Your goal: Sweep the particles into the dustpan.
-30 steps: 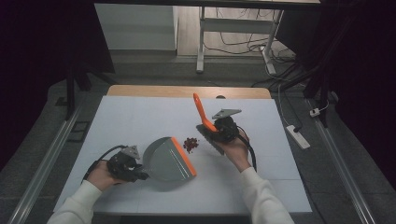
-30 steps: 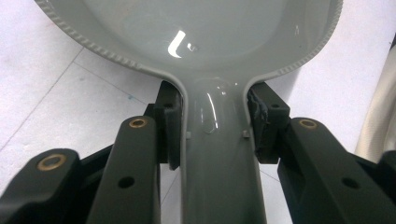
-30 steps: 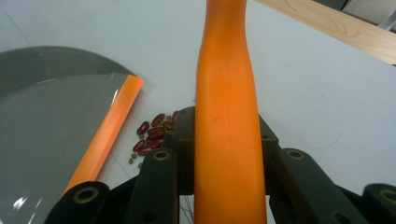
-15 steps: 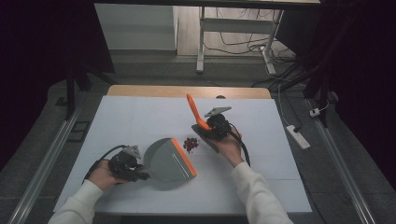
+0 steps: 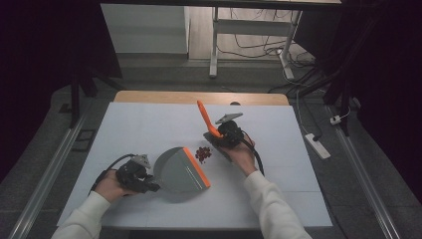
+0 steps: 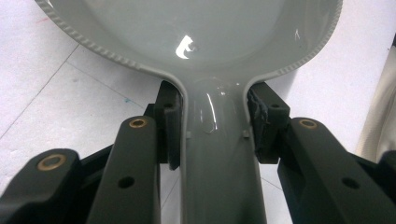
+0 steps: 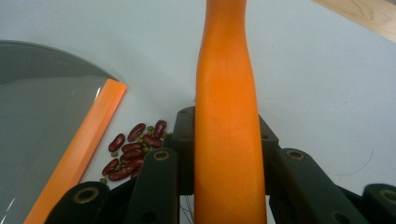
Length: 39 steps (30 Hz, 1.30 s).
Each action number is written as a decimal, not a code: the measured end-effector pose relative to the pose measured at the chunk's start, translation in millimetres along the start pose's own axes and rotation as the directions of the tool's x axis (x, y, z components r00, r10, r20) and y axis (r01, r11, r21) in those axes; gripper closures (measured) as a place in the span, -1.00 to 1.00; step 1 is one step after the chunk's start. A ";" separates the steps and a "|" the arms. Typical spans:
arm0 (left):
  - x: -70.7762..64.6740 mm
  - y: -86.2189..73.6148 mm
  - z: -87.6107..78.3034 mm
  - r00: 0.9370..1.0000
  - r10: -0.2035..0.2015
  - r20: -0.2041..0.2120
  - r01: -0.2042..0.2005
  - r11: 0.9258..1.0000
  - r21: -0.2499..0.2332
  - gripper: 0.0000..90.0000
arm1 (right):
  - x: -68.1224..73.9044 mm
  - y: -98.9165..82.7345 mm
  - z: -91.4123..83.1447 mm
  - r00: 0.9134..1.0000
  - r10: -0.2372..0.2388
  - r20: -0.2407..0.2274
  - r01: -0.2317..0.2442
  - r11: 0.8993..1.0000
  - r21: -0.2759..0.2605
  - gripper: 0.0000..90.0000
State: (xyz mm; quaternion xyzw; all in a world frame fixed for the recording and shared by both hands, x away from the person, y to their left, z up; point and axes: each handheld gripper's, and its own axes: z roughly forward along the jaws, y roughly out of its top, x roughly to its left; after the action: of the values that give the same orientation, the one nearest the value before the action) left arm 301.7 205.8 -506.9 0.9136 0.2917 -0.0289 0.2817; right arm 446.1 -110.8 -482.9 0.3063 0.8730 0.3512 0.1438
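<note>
A small heap of red beans (image 5: 202, 154) lies loose on the white table (image 5: 124, 124), just right of the dustpan's orange lip (image 5: 196, 167); light and prone to roll, they probably want sweeping, not pinching. The grey dustpan (image 5: 178, 168) looks stiff and light, its handle near-left, mouth facing the beans; the left gripper (image 5: 133, 174) clamps that handle. The right gripper (image 5: 230, 133) is closed on the orange brush handle (image 7: 227, 112), pointing up and far-left.
</note>
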 end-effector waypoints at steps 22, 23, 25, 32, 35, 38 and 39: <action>2.4 3.0 1.2 1.000 -0.015 0.007 0.015 1.000 0.012 0.36 | 5.4 3.7 24.6 1.000 -0.010 -0.005 0.011 0.998 0.064 0.57; 2.3 3.1 1.4 1.000 -0.014 0.006 0.014 1.000 0.013 0.36 | 6.6 4.1 24.9 1.000 -0.022 -0.006 0.023 0.998 0.066 0.57; 2.2 3.3 1.6 1.000 -0.015 0.007 0.014 1.000 0.014 0.36 | 8.3 4.6 25.2 1.000 -0.026 -0.009 0.027 0.997 0.069 0.57; 1.9 3.7 2.4 1.000 -0.017 0.007 0.017 1.000 0.013 0.36 | 11.1 3.9 25.2 0.999 -0.012 -0.033 0.014 0.998 0.069 0.57; 1.7 3.8 2.6 1.000 -0.018 0.006 0.018 1.000 0.012 0.36 | 15.5 4.3 25.7 0.999 -0.021 -0.031 0.023 0.997 0.069 0.57; 1.6 3.8 2.7 1.000 -0.019 0.006 0.019 1.000 0.012 0.36 | 19.8 3.7 25.4 0.999 -0.025 -0.030 0.027 0.997 0.070 0.57; 1.5 3.8 2.7 1.000 -0.019 0.006 0.019 1.000 0.012 0.36 | 21.5 3.1 24.8 0.999 -0.013 -0.033 0.016 0.997 0.070 0.57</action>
State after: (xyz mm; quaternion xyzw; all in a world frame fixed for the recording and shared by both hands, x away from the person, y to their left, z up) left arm 305.3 202.6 -507.6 0.9124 0.2992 -0.0361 0.2769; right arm 442.4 -82.4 -499.2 0.2991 0.8892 0.3243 0.1213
